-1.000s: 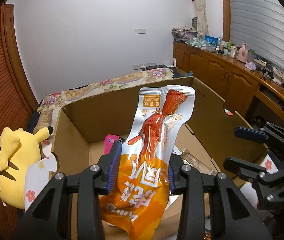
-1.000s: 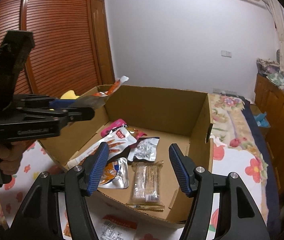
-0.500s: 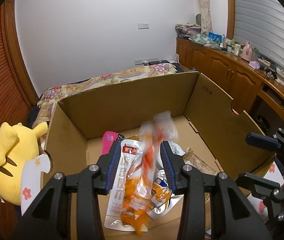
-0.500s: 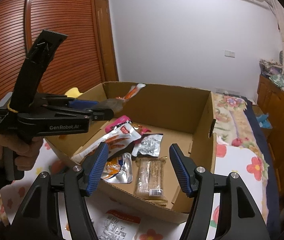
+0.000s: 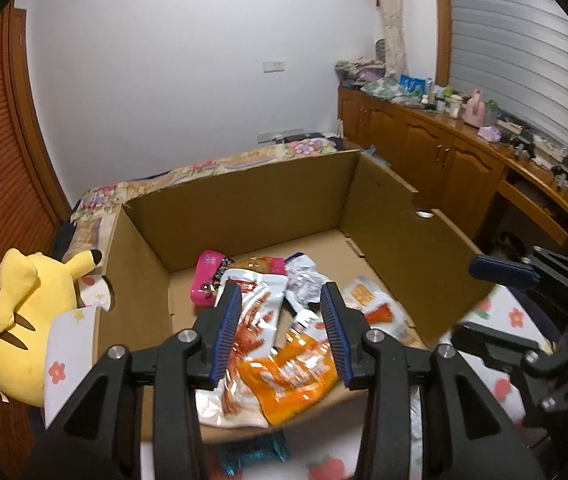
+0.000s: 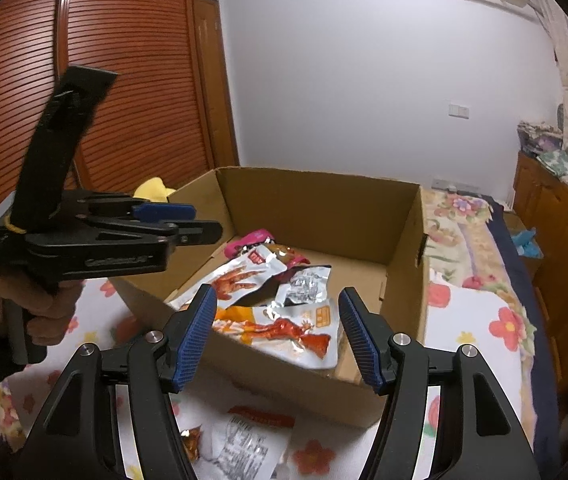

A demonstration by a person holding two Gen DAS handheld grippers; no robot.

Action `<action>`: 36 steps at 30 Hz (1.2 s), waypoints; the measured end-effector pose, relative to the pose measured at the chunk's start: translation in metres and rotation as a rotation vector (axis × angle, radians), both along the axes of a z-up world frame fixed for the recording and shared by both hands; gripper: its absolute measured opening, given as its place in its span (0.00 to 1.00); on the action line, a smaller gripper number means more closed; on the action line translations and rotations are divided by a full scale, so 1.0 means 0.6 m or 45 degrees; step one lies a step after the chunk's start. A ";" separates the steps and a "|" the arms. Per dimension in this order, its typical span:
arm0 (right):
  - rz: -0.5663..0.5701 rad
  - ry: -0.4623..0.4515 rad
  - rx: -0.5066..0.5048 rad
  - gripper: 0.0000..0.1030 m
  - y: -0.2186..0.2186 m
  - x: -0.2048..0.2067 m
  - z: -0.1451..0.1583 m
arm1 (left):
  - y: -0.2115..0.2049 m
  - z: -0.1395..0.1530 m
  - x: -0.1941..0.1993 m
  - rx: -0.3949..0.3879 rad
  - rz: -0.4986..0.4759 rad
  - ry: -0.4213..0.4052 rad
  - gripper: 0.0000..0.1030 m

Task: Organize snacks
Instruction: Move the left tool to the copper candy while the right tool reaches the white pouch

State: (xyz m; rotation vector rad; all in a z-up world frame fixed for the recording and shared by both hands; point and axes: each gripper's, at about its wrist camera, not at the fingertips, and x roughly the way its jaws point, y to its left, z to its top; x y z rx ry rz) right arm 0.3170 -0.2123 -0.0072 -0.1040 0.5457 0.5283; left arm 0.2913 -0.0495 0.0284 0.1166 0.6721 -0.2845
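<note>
An open cardboard box (image 5: 244,208) (image 6: 323,204) stands on a flowered bedspread and holds several snack packets. The orange and silver packet (image 5: 295,364) (image 6: 284,326) lies on top of the others near the box's front edge. A second silver packet with red print (image 5: 252,320) (image 6: 240,276) lies beside it, and a pink packet (image 5: 204,280) (image 6: 250,238) lies farther back. My left gripper (image 5: 282,330) is open and empty above the box's near wall; it also shows in the right wrist view (image 6: 188,224). My right gripper (image 6: 278,338) is open and empty, outside the box.
A yellow plush toy (image 5: 24,320) sits left of the box. More packets lie on the bedspread outside it: a white and red one (image 6: 244,436) and a blue one (image 5: 252,452). A wooden cabinet (image 5: 443,152) with clutter runs along the right wall. A slatted wardrobe (image 6: 104,80) stands behind.
My left gripper opened and let go of the orange and silver packet, which fell into the box onto the other snacks. The left gripper pulled back a little. The right gripper stayed open.
</note>
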 end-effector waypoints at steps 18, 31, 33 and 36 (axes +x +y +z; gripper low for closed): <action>-0.063 0.042 -0.010 0.63 -0.018 -0.112 -0.021 | -0.013 -0.063 -0.168 0.011 -0.093 0.007 0.47; -0.095 0.171 -0.038 0.63 -0.024 -0.115 -0.097 | -0.030 -0.182 -0.168 0.012 -0.168 0.179 0.47; -0.097 0.179 -0.042 0.63 -0.024 -0.114 -0.104 | -0.032 -0.188 -0.166 0.006 -0.177 0.192 0.47; -0.100 0.196 -0.043 0.63 -0.024 -0.108 -0.113 | -0.035 -0.194 -0.164 -0.003 -0.195 0.204 0.48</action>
